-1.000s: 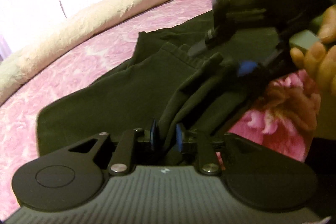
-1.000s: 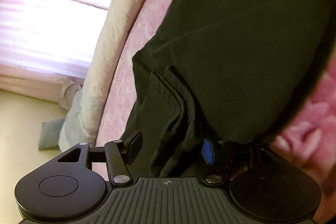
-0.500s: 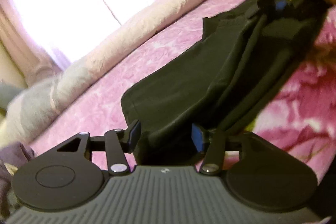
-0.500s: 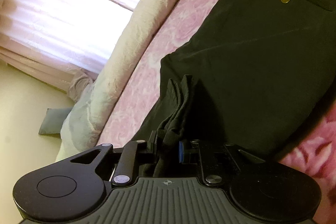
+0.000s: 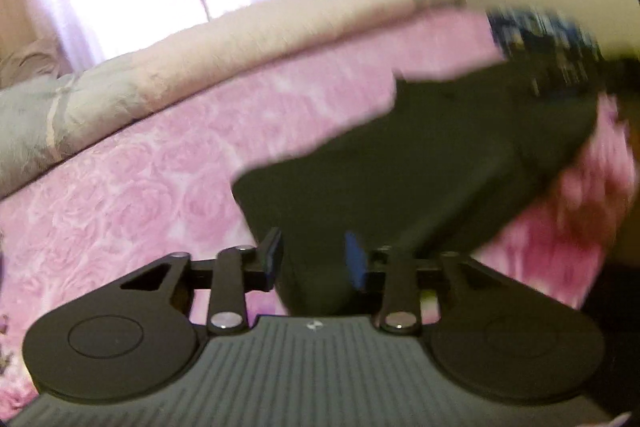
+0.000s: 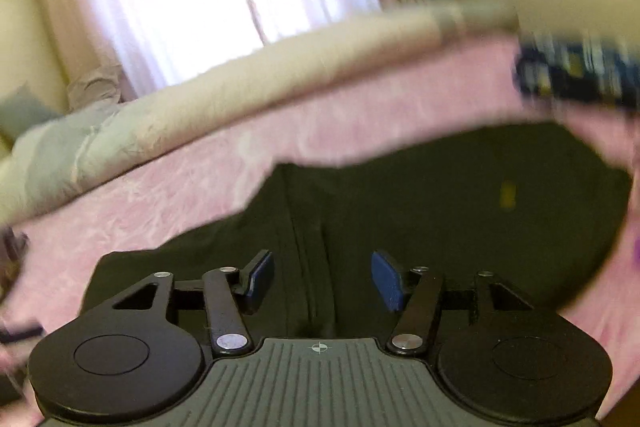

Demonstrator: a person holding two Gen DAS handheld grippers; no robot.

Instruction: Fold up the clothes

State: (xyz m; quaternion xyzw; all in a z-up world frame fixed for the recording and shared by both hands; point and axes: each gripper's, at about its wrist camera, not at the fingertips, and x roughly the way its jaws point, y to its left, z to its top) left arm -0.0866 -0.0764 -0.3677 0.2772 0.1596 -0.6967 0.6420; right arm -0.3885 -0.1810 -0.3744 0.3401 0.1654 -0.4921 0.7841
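Both grippers now empty: right gripper [image 6: 320,279] let go its pinched fold, fingers wide; left gripper [image 5: 314,259] likewise wide. Dark trousers [image 6: 440,211] lie folded on pink bed [image 6: 160,203]; fold placed.

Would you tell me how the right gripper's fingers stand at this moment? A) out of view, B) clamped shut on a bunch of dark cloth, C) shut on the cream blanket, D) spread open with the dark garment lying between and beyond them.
D: in the right wrist view the right gripper has its blue-padded fingers wide apart, and the dark garment lies flat on the pink bedspread, unpinched.
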